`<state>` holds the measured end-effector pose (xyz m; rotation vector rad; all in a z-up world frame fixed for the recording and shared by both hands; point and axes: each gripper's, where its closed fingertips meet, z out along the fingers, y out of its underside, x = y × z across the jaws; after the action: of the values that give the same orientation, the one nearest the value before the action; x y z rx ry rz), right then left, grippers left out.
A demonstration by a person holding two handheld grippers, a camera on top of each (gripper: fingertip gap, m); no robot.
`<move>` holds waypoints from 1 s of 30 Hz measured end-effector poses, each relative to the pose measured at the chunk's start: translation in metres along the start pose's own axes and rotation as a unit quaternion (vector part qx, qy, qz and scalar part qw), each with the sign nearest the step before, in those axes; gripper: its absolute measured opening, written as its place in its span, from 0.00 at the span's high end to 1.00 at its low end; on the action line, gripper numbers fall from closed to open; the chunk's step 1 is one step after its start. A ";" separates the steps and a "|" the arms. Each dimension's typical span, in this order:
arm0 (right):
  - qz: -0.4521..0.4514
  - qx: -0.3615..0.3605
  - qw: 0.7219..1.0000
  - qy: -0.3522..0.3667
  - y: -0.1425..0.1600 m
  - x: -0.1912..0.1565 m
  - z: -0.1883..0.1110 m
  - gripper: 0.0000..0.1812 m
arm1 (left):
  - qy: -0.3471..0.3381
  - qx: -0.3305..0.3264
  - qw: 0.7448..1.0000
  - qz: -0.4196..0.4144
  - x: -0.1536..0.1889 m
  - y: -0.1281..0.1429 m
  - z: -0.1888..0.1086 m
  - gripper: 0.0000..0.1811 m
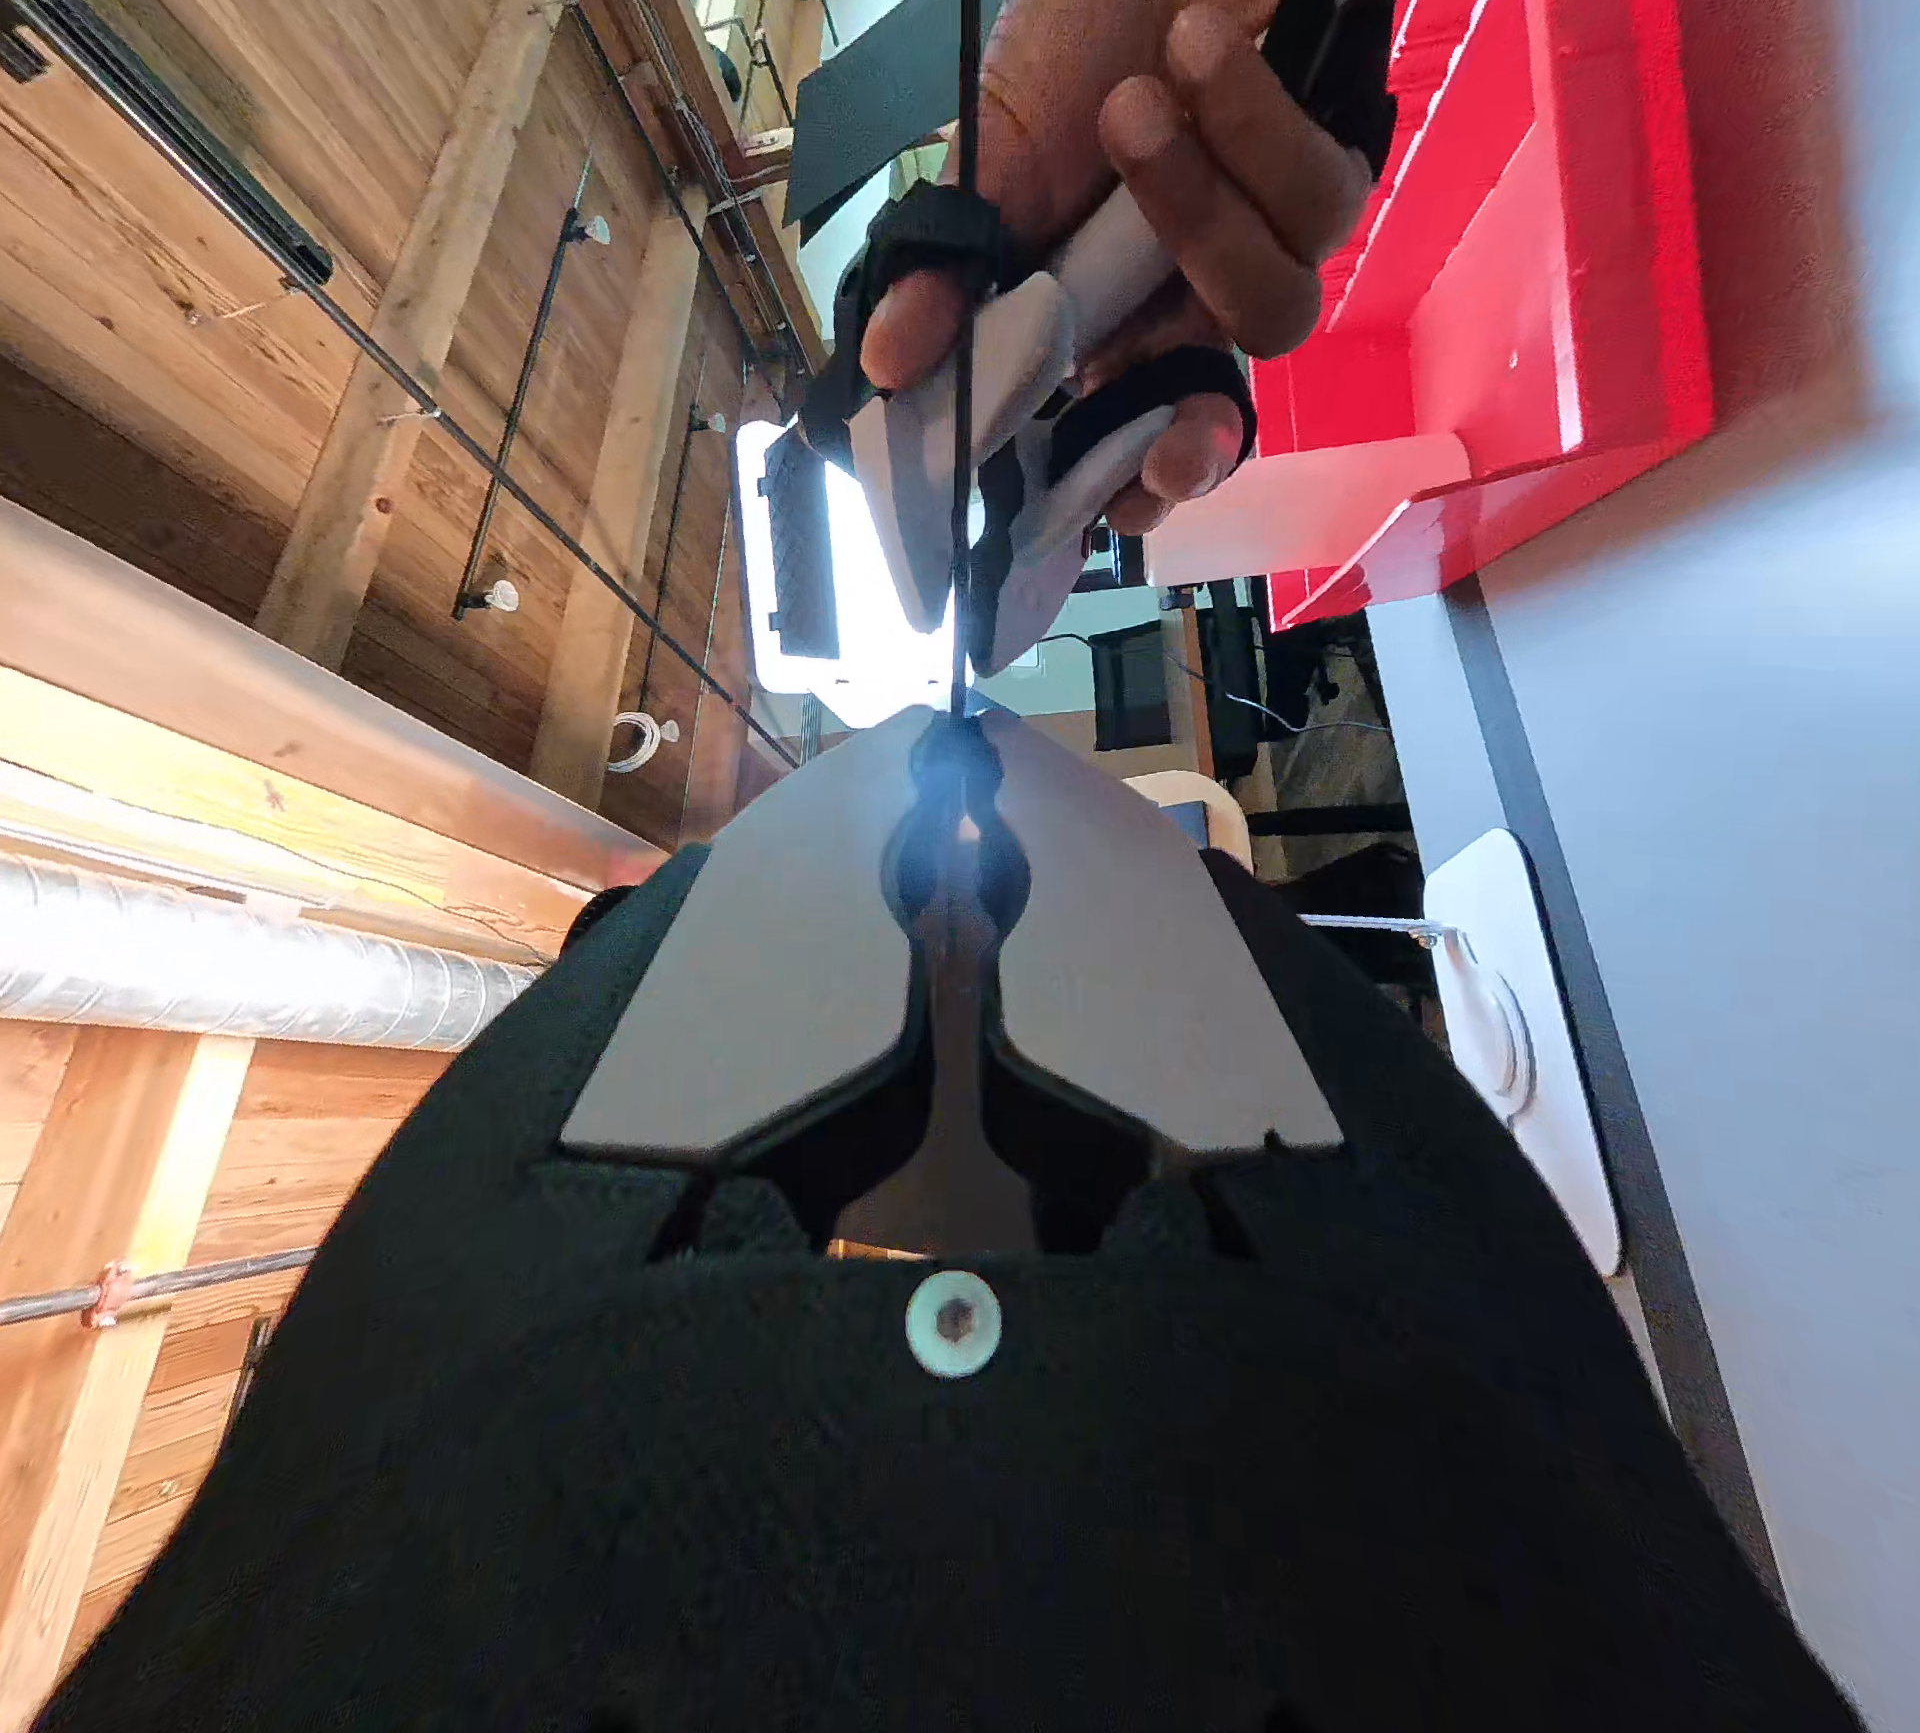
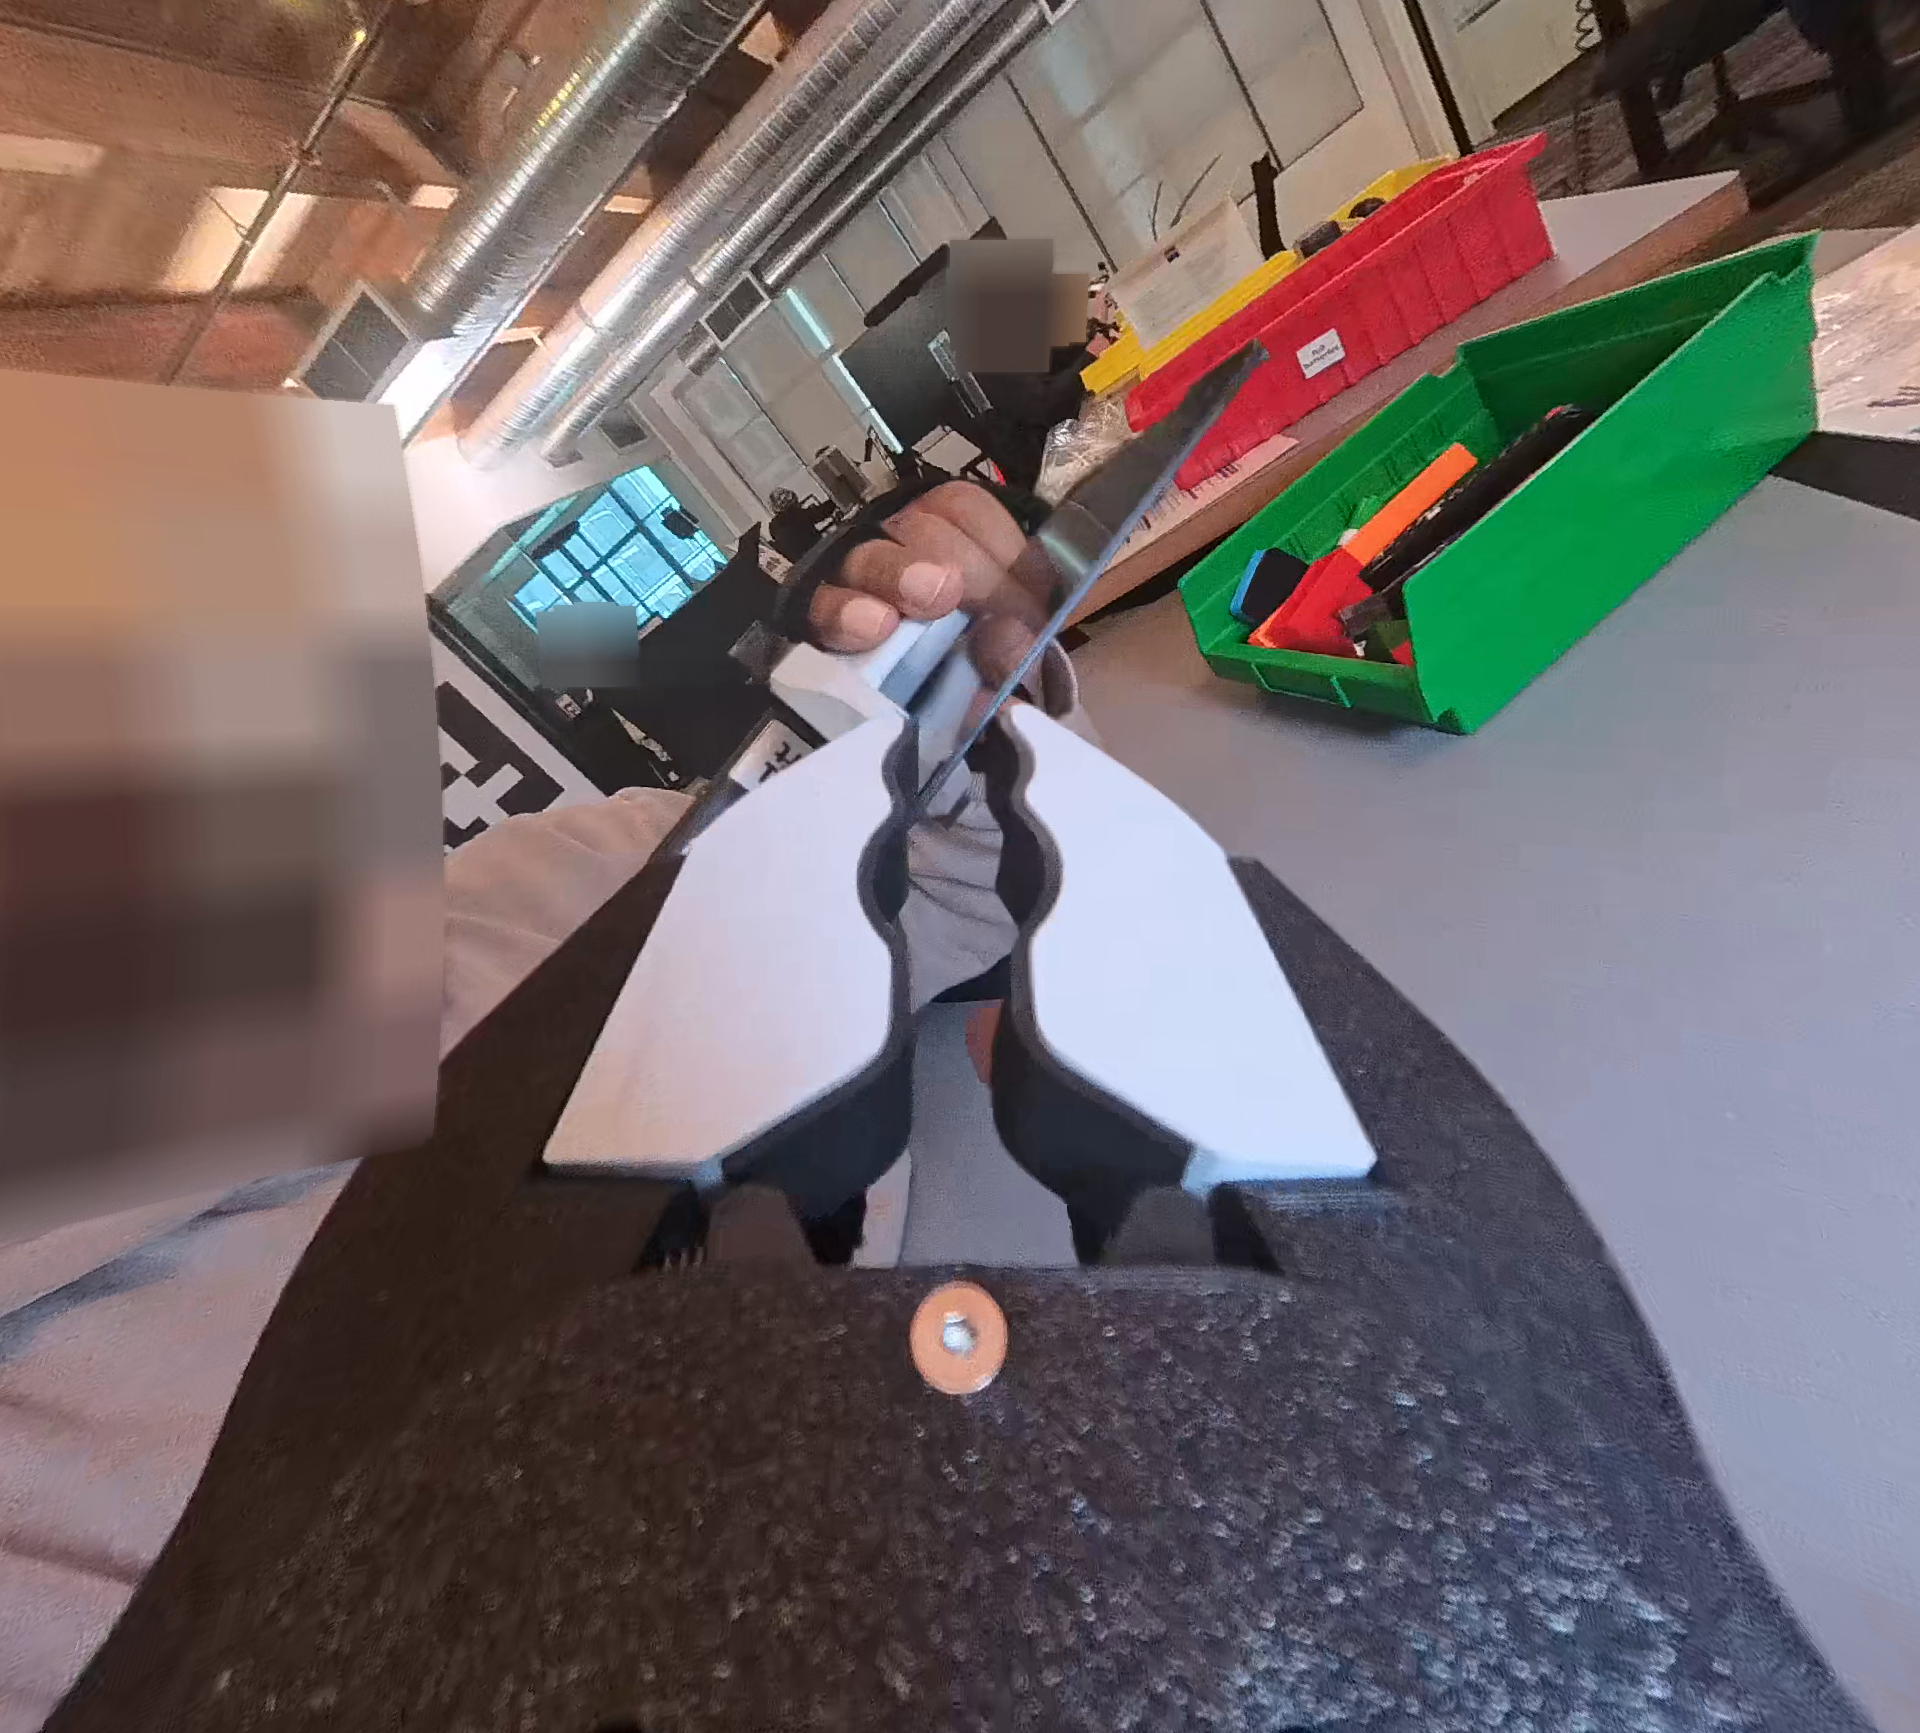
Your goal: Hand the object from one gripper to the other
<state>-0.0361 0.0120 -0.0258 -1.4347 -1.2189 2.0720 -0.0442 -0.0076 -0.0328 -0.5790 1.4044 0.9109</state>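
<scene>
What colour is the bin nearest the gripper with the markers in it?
Green bin, clearest in the right wrist view.

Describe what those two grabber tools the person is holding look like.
Each hand-held gripper, left and right, has a rough black body with one round screw, and two pale grey fingers with wavy black-lined inner edges. Black straps loop over the person's fingers.

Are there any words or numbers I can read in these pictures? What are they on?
White sticker on the red bin: too small and blurred to read.
White sheet behind the yellow bin: too blurred to read.
Left wrist view: no writing shows.
</scene>
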 end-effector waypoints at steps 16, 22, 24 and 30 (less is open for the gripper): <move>-0.237 0.120 0.964 0.004 -0.044 -0.058 -0.030 1.00 | -0.043 0.081 0.931 -0.353 -0.045 0.023 -0.017 0.92; -0.325 0.101 0.940 0.023 -0.035 -0.067 -0.020 0.99 | 0.107 0.249 0.639 -0.720 -0.062 -0.008 -0.014 0.79; -0.363 0.061 0.929 0.046 -0.024 -0.060 -0.011 0.99 | 0.111 0.263 0.603 -0.745 -0.065 -0.010 -0.013 0.79; -0.395 -0.019 0.913 0.101 -0.003 -0.034 0.003 0.98 | 0.100 0.214 0.708 -0.666 -0.054 -0.005 -0.015 0.99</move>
<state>-0.0244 -0.0113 -0.0029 -0.9002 -1.4362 1.3174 -0.0444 -0.0327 0.0170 -1.0948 0.9215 -0.6586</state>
